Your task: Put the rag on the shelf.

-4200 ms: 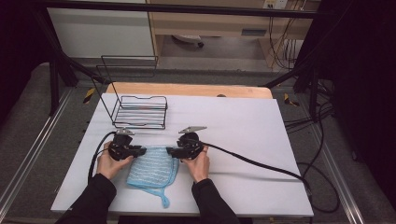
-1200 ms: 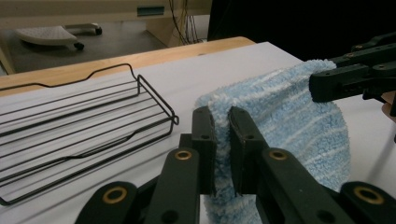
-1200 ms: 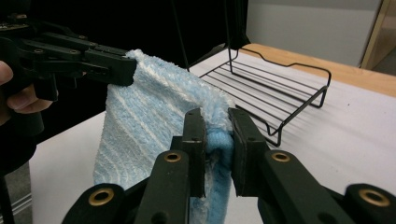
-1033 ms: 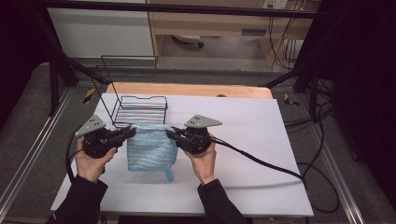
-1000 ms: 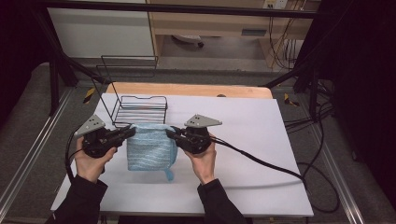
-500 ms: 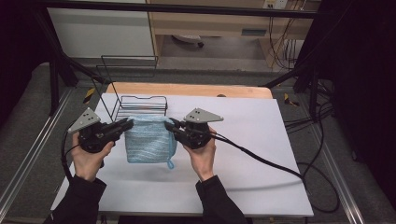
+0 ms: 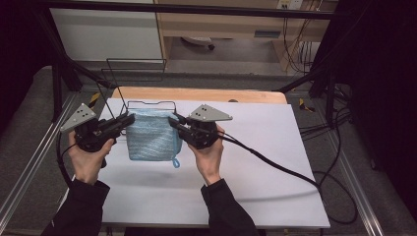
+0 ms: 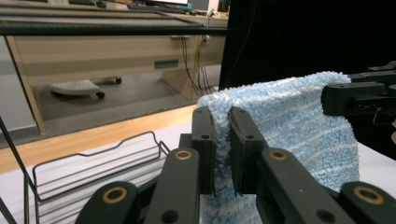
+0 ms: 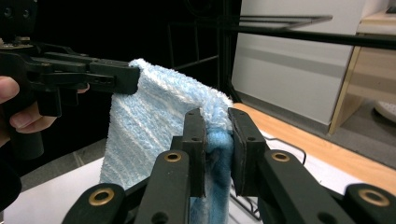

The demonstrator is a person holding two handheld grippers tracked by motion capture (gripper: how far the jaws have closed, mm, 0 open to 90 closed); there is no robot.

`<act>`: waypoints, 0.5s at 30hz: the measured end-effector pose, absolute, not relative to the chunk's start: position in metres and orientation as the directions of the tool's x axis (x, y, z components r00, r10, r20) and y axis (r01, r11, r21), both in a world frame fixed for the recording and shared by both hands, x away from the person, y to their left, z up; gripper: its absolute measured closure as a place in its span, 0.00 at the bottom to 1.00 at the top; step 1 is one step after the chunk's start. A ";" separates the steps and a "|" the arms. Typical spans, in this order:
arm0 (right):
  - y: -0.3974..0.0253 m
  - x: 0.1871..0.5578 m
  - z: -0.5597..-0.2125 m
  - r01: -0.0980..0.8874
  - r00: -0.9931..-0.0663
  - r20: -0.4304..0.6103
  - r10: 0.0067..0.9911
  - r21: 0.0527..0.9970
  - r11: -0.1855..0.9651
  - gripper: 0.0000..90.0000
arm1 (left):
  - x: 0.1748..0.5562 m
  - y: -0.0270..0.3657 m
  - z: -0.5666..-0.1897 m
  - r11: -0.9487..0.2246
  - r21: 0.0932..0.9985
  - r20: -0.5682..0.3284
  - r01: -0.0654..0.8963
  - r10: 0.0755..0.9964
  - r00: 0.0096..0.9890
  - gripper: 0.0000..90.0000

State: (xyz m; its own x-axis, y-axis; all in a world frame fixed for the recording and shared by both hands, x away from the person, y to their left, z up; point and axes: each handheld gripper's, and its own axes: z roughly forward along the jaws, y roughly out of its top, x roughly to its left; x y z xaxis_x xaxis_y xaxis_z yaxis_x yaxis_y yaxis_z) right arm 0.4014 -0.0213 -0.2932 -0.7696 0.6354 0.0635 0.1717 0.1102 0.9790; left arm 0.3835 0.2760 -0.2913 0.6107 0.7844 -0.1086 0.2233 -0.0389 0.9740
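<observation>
**Inspector A:** Where is the blue towel (image 7: 153, 135) found?

**Inspector B:** It is held up above the white worktop (image 7: 255, 162), stretched between the two tools, just in front of the wire rack (image 7: 147, 104). Its loop tag is seen hanging at the lower right corner.

**Inspector A:** And the state of the left tool (image 7: 129, 119)?

**Inspector B:** It is clamped on the towel's upper left corner; pile is pinched between the jaws in the left gripper view.

**Inspector A:** The right tool (image 7: 173, 119)?

**Inspector B:** It is likewise clenched on the upper right corner, with folded cloth gripped between its jaws. Both are carried level, well apart.
</observation>
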 end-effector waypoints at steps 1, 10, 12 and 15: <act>-0.021 0.402 -0.291 0.166 -0.770 0.059 0.636 0.980 0.110 0.87 | 0.384 0.276 -0.290 -0.039 0.975 -0.104 0.217 0.787 0.609 0.91; -0.015 0.407 -0.272 0.124 -0.765 0.038 0.643 0.988 0.088 0.87 | 0.388 0.280 -0.274 -0.010 0.984 -0.100 0.179 0.797 0.596 0.90; -0.014 0.408 -0.267 0.115 -0.762 0.033 0.647 0.990 0.085 0.87 | 0.389 0.281 -0.270 -0.005 0.986 -0.097 0.168 0.799 0.593 0.91; -0.011 0.411 -0.259 0.093 -0.759 0.020 0.650 0.993 0.078 0.87 | 0.390 0.282 -0.264 0.004 0.989 -0.091 0.149 0.805 0.586 0.91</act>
State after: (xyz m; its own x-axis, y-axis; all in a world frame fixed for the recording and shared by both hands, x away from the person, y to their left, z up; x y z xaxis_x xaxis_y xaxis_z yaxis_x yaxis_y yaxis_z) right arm 0.4108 -0.0114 -0.2593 -0.7593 0.6504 0.0201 0.0929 0.0777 0.9926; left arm 0.3902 0.2819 -0.2636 0.5858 0.8053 -0.0913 0.1487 0.0039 0.9889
